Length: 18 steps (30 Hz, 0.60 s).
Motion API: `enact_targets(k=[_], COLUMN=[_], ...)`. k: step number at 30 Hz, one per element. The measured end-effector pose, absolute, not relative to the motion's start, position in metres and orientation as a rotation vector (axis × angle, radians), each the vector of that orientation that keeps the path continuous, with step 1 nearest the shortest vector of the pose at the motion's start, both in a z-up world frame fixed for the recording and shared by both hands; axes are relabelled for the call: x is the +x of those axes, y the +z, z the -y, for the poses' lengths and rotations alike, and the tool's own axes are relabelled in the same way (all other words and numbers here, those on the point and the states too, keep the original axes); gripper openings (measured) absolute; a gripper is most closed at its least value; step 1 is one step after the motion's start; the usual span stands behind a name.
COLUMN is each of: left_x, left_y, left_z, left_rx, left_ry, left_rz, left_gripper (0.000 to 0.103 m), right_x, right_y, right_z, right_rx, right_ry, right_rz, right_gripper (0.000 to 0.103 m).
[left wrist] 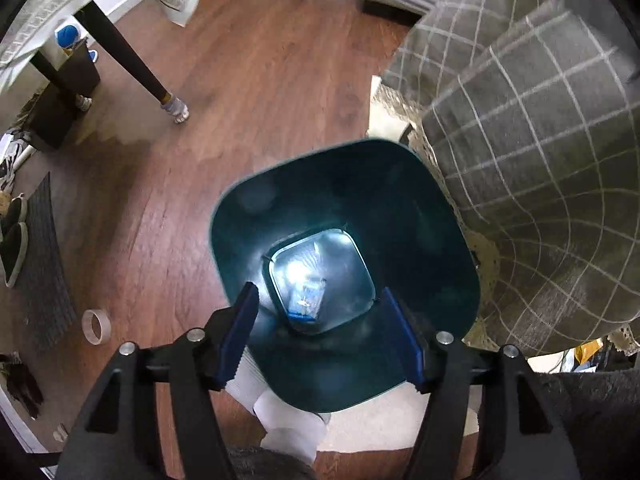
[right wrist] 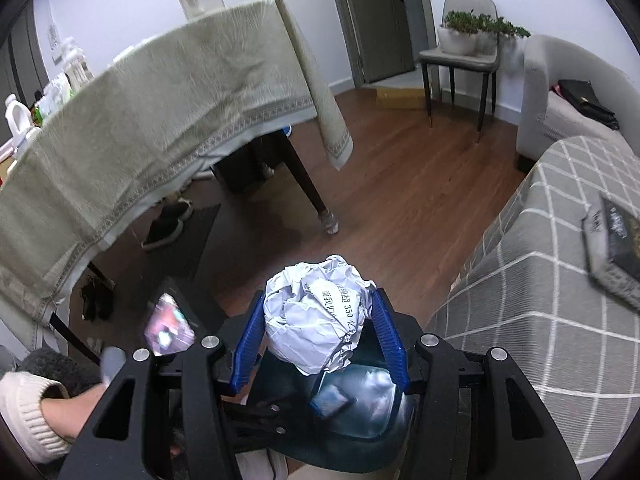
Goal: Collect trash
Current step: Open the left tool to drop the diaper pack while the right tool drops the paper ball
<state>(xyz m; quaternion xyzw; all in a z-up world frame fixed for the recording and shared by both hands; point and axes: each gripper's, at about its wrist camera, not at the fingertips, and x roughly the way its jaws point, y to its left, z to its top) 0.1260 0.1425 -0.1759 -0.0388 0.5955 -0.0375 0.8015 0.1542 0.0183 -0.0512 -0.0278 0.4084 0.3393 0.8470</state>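
The left wrist view looks steeply down, close above the bin (left wrist: 344, 216). The right wrist view slants down over the same bin (right wrist: 360, 432) toward the table (right wrist: 132, 132).

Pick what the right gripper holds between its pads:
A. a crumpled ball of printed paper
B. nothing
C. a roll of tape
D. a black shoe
A: the right gripper has its blue pads pressed on both sides of a crumpled paper ball with printed text on it, held above the teal bin.
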Motion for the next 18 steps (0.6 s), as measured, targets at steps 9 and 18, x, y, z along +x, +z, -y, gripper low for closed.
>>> enact_targets(k=[9, 18], left_x=[0.119, 0.114], left_y=[-0.126, -0.085], left_z=[-0.175, -0.199], left_rx=[-0.090, -0.170], left_ry=[0.021, 0.028], left_rz=[-1.108, -1.005], left_gripper=[0.052, 0.034], right_x=[0.160, 0.158], right_y=[-0.093, -0.137], right_z=[-0.039, -0.059], right_rx=[-0.139, -0.222], right_ry=[0.705, 0.676], right_rz=[-0.993, -1.113], right_gripper=[0.054, 0.054])
